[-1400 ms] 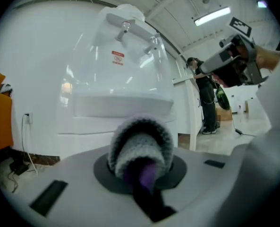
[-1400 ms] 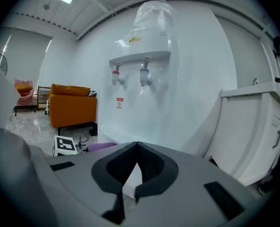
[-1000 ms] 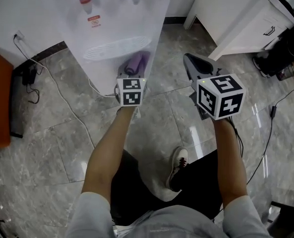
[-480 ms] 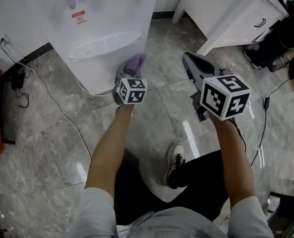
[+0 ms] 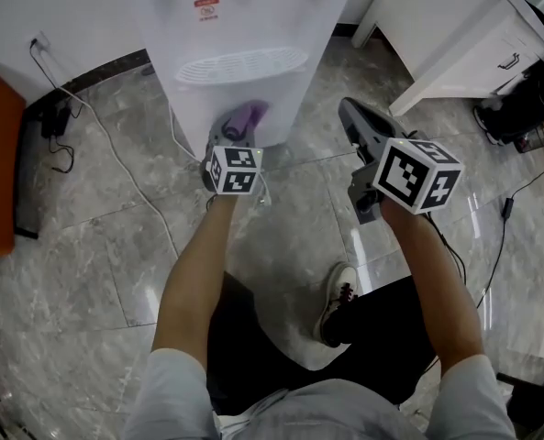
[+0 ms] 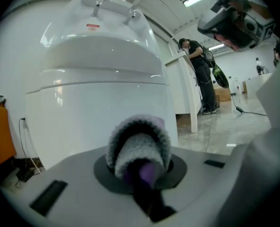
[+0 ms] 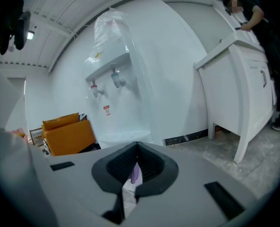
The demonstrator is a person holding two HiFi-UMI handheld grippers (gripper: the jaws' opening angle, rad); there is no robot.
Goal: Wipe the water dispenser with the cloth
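Left gripper view: left tongs (image 6: 140,167) clamped on purple cloth (image 6: 139,136) near water dispenser (image 6: 97,93); right tongs (image 7: 136,151) closed, empty.

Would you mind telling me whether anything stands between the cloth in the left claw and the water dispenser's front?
Nothing visible does. The left claw is shut on the cloth, and the water dispenser stands bare straight ahead of it; whether they touch I cannot tell.

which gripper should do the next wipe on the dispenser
Left. The left gripper is shut on the cloth, close to the front of the water dispenser; the right gripper is empty and farther away.
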